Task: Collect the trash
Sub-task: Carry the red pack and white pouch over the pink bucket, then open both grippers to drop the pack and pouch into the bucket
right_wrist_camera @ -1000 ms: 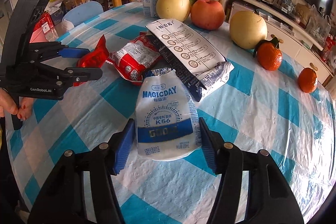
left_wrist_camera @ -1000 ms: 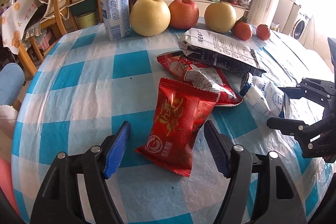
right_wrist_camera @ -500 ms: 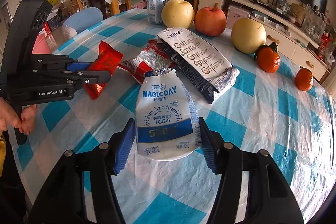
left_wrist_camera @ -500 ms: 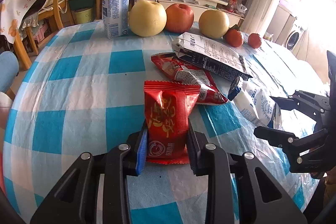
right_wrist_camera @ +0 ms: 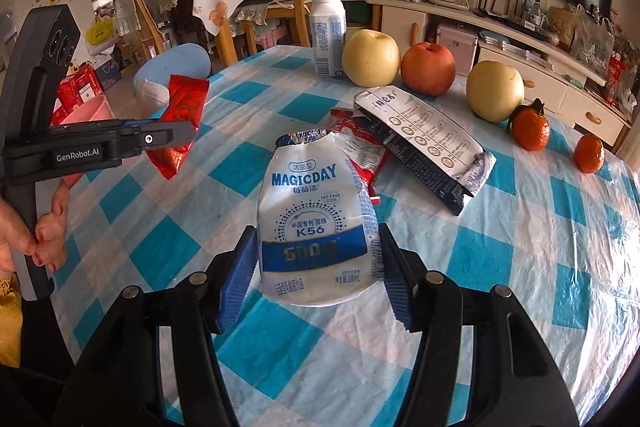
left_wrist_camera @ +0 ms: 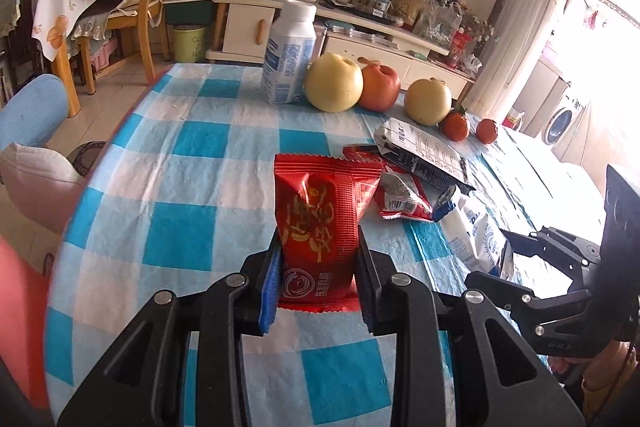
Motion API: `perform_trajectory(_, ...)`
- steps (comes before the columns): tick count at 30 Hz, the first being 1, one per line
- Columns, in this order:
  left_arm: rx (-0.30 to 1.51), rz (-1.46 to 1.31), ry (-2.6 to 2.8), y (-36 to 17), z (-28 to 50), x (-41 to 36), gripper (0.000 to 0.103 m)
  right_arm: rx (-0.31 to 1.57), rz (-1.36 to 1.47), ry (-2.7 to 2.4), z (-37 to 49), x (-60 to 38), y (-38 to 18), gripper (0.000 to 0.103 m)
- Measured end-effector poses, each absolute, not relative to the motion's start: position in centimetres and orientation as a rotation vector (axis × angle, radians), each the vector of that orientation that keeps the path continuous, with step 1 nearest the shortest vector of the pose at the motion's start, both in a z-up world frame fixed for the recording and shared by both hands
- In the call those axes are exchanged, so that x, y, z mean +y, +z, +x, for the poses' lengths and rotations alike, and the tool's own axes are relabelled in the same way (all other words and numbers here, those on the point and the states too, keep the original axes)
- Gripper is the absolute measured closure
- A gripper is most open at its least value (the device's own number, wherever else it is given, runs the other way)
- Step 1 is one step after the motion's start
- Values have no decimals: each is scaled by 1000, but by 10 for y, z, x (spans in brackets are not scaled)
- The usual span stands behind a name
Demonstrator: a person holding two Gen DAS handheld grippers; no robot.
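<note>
My left gripper (left_wrist_camera: 318,277) is shut on a red snack wrapper (left_wrist_camera: 320,223) and holds it above the checked tablecloth; it also shows in the right wrist view (right_wrist_camera: 182,125). My right gripper (right_wrist_camera: 316,267) is shut on a crushed white MAGICDAY bottle (right_wrist_camera: 316,215), lifted off the table; the bottle shows in the left wrist view (left_wrist_camera: 478,233). A second red wrapper (left_wrist_camera: 400,193) and a flattened white and dark carton (right_wrist_camera: 424,143) lie on the table behind.
An upright white bottle (left_wrist_camera: 290,57), two yellow pears (left_wrist_camera: 334,87), a red apple (left_wrist_camera: 380,87) and two tangerines (right_wrist_camera: 530,129) stand along the far side of the table (left_wrist_camera: 168,187). Chairs and a pink bin (right_wrist_camera: 86,111) stand to the left.
My left gripper closed on the red wrapper and lifted it off the table. My right gripper holds the white bottle higher than before.
</note>
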State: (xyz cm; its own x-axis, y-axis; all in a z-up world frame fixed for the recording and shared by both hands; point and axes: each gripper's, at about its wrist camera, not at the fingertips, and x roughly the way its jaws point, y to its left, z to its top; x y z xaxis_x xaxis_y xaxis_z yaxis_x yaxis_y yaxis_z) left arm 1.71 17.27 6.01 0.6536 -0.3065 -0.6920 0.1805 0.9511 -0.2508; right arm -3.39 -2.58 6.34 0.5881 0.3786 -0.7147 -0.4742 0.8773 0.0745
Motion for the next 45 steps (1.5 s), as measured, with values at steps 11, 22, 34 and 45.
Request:
perform_trajectory(11,733,-268,-123,87,2,255,70,842,-122,586,-45,52,58,43)
perform_trajectory(22,648,-424,81,104,-30,357,69,771,-229,791,-63,182,95,43)
perform_trajectory(34,574,-591,349,95,-83,471,69,693,-384,964,-68,328,118,43)
perform_trajectory(45,584,-619,513,81,-100,511,24,725,-378,906,-64,369,89,17)
